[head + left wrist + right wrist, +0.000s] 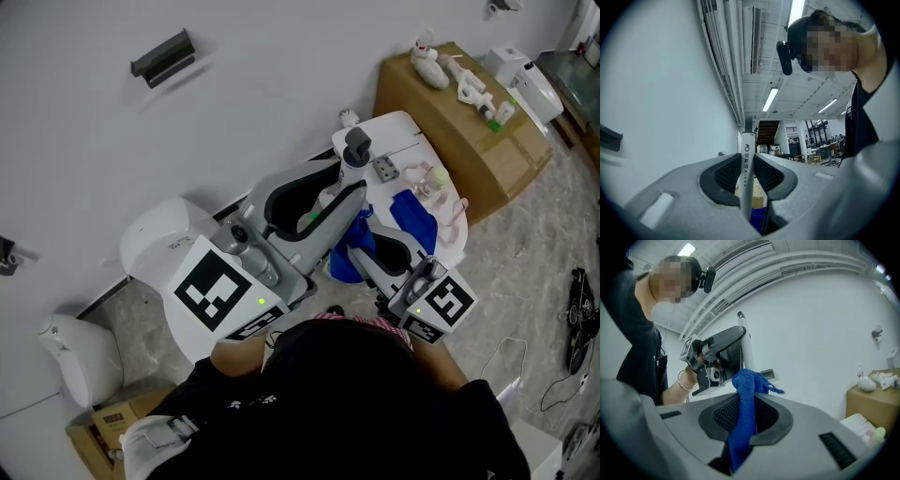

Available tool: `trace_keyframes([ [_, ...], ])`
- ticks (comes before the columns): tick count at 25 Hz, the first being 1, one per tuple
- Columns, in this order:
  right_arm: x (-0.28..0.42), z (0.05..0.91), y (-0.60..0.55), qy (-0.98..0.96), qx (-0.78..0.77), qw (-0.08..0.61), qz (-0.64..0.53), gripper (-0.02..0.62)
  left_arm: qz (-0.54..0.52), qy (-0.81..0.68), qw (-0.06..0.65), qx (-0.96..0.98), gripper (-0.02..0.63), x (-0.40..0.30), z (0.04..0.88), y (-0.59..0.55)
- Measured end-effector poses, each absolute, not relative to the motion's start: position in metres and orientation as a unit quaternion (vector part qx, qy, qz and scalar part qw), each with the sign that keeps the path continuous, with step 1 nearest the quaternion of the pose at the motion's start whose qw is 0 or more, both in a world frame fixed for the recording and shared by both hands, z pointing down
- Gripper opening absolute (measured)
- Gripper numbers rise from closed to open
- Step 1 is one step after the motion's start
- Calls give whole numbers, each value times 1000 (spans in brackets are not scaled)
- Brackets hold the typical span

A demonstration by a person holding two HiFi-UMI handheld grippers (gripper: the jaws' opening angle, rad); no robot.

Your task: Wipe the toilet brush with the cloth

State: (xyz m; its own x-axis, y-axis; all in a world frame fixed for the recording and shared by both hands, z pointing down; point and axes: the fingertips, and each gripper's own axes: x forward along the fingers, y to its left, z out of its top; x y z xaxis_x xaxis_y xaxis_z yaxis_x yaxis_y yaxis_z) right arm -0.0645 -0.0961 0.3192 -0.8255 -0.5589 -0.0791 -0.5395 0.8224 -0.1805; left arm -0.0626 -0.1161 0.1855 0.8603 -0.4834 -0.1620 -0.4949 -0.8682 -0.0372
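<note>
The toilet brush's white handle (351,167), with its grey top, stands upright between my left gripper's (342,192) pads. In the left gripper view the printed handle (746,164) is pinched between the dark pads, so that gripper (749,161) is shut on it. My right gripper (370,246) sits just right of and below it, shut on a blue cloth (345,264). In the right gripper view the cloth (744,413) runs up between the pads of that gripper (746,404) and bunches at the tip, in front of the handle (748,345). The brush head is hidden.
A small white table (398,127) behind the grippers holds pink items and a grey block. A cardboard box (469,141) with toys stands to its right. A white lidded bin (159,242) is at the left. Cables (581,319) lie on the floor at the right.
</note>
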Motion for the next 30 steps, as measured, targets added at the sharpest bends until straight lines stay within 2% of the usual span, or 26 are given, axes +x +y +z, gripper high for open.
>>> trace_keyframes([
  [30,-63,356,-106,947,-301,14,-110,63,71,252,38,-964,91,-56,182,-119],
])
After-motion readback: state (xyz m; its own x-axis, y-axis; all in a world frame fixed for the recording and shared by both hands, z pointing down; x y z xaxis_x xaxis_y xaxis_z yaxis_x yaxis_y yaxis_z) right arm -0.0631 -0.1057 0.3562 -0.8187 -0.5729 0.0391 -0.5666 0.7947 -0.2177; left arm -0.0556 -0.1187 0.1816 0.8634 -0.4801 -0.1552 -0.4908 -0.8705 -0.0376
